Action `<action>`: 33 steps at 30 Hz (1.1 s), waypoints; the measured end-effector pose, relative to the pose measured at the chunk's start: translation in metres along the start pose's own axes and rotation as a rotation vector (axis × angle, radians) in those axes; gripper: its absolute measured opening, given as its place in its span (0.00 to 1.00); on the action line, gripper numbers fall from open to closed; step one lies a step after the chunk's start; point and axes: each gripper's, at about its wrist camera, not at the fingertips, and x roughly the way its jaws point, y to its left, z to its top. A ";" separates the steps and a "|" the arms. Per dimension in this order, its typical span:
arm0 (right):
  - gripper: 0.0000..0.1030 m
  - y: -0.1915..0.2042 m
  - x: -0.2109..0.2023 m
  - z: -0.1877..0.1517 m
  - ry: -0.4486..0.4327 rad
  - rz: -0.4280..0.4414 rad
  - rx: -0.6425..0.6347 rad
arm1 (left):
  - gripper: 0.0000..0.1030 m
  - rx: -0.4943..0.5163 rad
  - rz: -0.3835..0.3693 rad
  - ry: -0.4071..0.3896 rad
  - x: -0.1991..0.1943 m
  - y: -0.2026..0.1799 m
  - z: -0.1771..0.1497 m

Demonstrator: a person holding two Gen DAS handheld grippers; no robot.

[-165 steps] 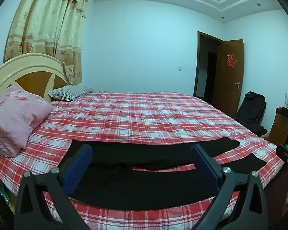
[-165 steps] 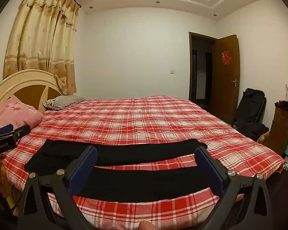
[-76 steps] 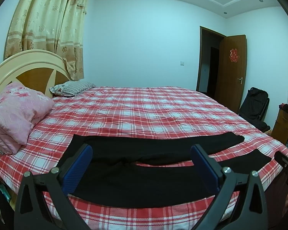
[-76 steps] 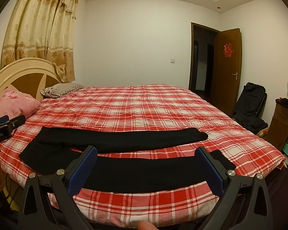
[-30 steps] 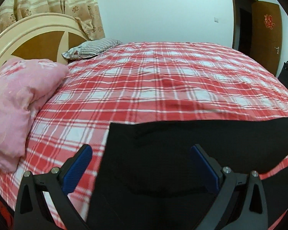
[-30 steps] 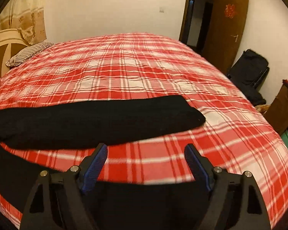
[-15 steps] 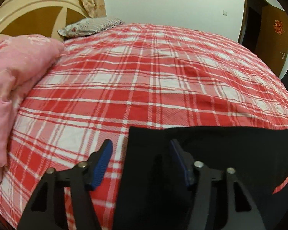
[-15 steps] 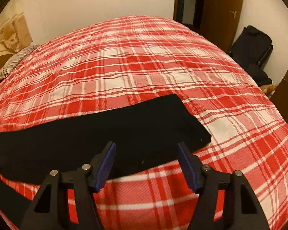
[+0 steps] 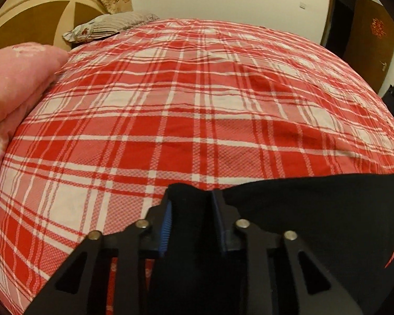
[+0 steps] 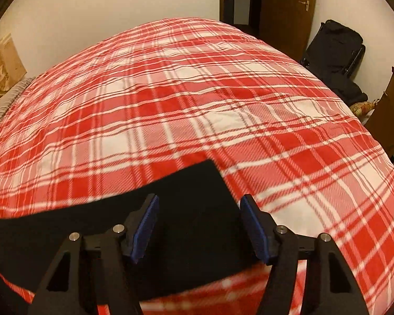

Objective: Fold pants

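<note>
Near the bed's point(image 9: 197, 120) near edge lie the black pants point(image 9: 315, 210), spread lengthwise along that edge on the red plaid cover, waist end toward the headboard side, leg ends toward the door side. At the waist end, left gripper point(image 9: 191, 225) clamped on a pinched-up corner of black cloth, jaws nearly together with the fabric bunched between the blue pads. At the other end, right gripper point(image 10: 198, 228) set over the far leg's cuff point(image 10: 197, 189), jaws part-way apart and straddling the cloth, pads apparently not pressing it; looks like a grasp about to be made, not yet made. No fold visible: in the right view a strip of plaid shows below the far leg, so the legs appear to lie apart, not stacked. Judged very early in the task, with one hold taken and the second pending. Left to do, most likely: close on the cuff, lay one leg over the other, then fold along the length into a compact stack. Pink quilt point(image 9: 15, 84) and striped pillow point(image 9: 110, 25) by the headboard, well apart from the pants.
</note>
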 end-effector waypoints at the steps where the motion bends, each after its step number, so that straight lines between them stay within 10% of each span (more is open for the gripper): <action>1: 0.64 -0.002 0.005 0.004 0.005 -0.005 0.001 | 0.19 0.018 0.000 -0.001 0.000 -0.003 0.000; 16: 0.56 -0.005 0.055 0.019 0.075 0.031 -0.036 | 0.37 0.050 0.057 0.013 0.002 -0.009 0.002; 22: 0.12 -0.001 0.048 0.023 0.090 0.075 -0.045 | 0.14 0.069 -0.009 0.041 0.001 -0.011 0.008; 33: 0.08 -0.006 -0.039 0.004 -0.106 0.180 -0.046 | 0.13 0.002 -0.106 -0.094 -0.045 0.001 0.007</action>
